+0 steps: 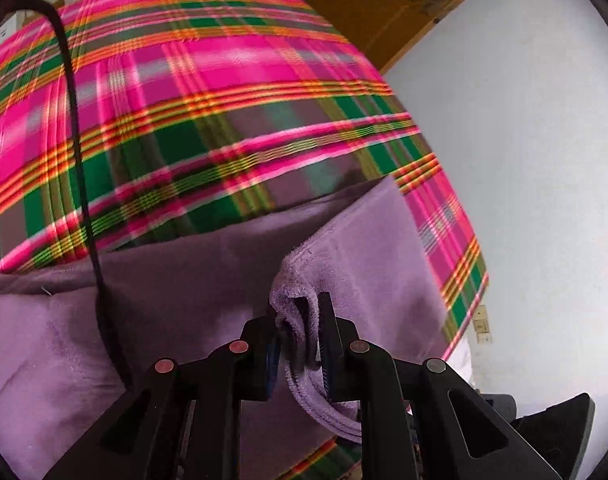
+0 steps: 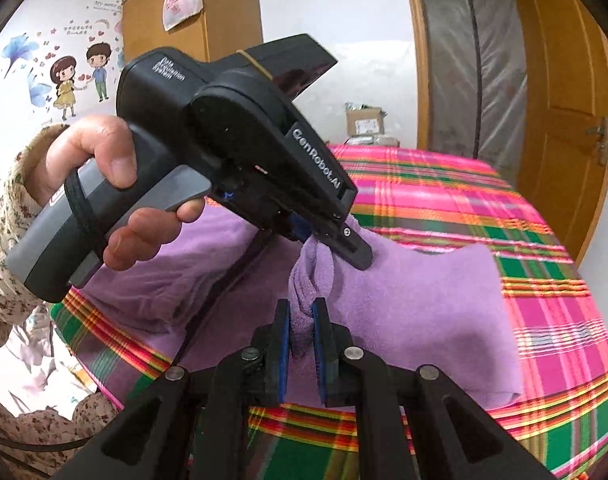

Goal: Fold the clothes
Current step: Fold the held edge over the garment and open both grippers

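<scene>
**A:** Item one: purple fleece garment (image 2: 423, 308); where does it lie, and how is it held?

**B:** Spread on the plaid bedcover (image 2: 543, 320); one bunched edge raised off it. Right gripper (image 2: 302, 344): jaws nearly closed, fleece pinched between the blue pads; left gripper (image 1: 298, 344): likewise almost shut, a thick roll of the same edge clamped between its fingers. The two grips sit just beside each other on that edge; my reading is that both corners are gathered together so the cloth can be carried over as one fold.

**A:** Item two: what does each view add?

**B:** Right wrist view: the left gripper from outside (image 2: 343, 240), its tip biting the fleece; the person's hand (image 2: 116, 188) around the handle, patterned sleeve (image 2: 8, 220), wall stickers (image 2: 80, 76), wooden door (image 2: 563, 120). Left wrist view: none of that; instead the doubled layers of fleece lying flat beyond the jaws, a black cable (image 1: 76, 140) crossing the bedcover, pale wall (image 1: 523, 140) to the side; the right gripper is not seen there.
</scene>
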`<state>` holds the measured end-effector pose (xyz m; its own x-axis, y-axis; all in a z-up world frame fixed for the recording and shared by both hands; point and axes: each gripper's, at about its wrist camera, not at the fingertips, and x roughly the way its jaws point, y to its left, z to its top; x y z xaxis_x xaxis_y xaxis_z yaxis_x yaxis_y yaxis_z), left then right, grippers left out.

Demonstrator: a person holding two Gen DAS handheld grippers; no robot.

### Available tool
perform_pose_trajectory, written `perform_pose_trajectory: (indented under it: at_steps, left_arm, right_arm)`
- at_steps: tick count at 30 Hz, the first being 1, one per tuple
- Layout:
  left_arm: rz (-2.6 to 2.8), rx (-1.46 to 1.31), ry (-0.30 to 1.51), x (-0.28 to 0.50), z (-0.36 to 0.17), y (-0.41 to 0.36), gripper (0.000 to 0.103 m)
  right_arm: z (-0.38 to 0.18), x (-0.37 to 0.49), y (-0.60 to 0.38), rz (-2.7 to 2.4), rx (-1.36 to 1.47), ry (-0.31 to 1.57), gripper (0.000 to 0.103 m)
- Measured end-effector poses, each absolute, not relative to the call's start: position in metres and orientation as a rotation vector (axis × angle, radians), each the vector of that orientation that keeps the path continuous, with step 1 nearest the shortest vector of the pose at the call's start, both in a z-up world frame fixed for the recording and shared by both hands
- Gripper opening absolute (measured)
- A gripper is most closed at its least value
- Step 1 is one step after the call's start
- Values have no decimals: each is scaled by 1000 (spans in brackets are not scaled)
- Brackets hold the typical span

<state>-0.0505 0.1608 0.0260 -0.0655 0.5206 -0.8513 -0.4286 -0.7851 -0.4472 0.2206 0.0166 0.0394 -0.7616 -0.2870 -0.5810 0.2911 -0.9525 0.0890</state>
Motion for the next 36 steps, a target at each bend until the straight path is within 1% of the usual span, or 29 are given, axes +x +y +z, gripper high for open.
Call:
perform_pose_trajectory:
  at_steps: [5,11,16,17,18,21,24,30,36]
  left_arm:
    - [1910,-1611,-110,-54,12,156,17]
    - [1913,-1617,-110,-55,8,154,18]
    - [1917,-1624,-123,-54,10,149,21]
    - [1932,-1620,-126,-53,13,147,25]
    - [1945,-1611,-124,-51,16,145,27]
    - [1962,-1574,-142,-44,31,139,29]
    - [1981,-1524,-155,-33,50,133,34]
    - [2002,-1486,-160,-13,78,120,36]
    - [2021,-1439,-178,17,99,100,36]
  right_arm:
    - [26,216,12,-2654,943,1,11]
    - [18,211,12,-2618,990,-18,11]
    - [14,202,15,-2572,1051,-66,15]
    - [14,201,15,-2567,1057,-68,15]
    - [14,201,15,-2564,1059,-66,15]
    - [15,202,14,-2559,1062,-60,16]
    - [19,206,15,-2547,1057,-70,17]
    - [31,210,13,-2508,1024,-71,17]
    - [42,220,8,-2515,981,-15,17]
